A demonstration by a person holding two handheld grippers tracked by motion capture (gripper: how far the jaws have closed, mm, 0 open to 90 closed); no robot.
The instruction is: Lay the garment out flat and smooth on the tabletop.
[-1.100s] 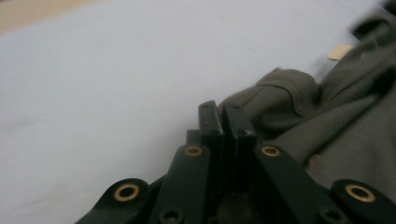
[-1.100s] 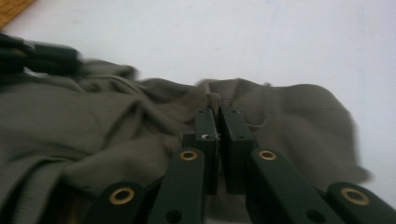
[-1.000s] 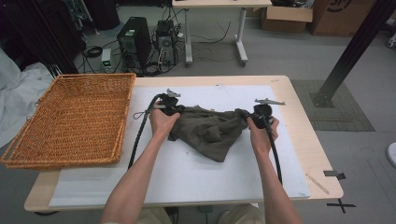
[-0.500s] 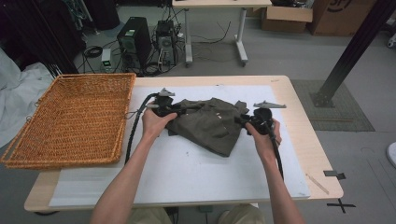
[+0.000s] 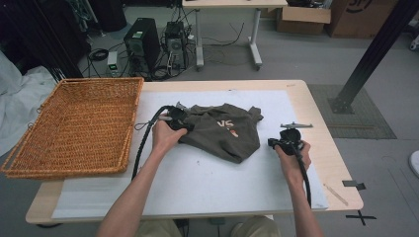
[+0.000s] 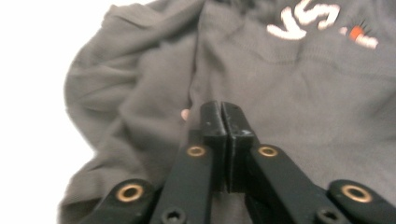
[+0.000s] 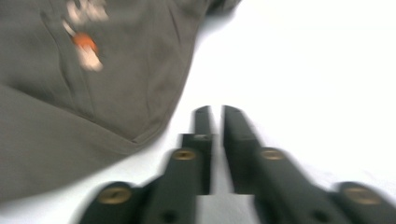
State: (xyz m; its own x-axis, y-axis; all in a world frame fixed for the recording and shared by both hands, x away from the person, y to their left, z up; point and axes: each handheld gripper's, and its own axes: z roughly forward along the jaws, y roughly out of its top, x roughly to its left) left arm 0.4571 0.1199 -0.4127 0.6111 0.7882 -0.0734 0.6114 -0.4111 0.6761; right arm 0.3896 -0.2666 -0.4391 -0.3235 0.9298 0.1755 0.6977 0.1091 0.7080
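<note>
Cluttered workshop floor, computer towers and cables fill the top of the high view; below, a wooden table (image 5: 316, 106) under a white mat carries a wicker basket (image 5: 79, 128) at left and a crumpled olive T-shirt (image 5: 225, 133) at centre. Your left gripper (image 5: 180, 121) sits on the shirt's left edge; your right gripper (image 5: 286, 143) hovers over bare mat, apart from the cloth's lower right corner.

Left gripper view: jaws pressed together, resting on the shirt (image 6: 289, 93), no fold visibly pinched.

Right gripper view: jaws have just been closing, a narrow gap left, nothing between them; the hem (image 7: 140, 135) lies at left. Open wider and catch that corner before you spread the cloth.
</note>
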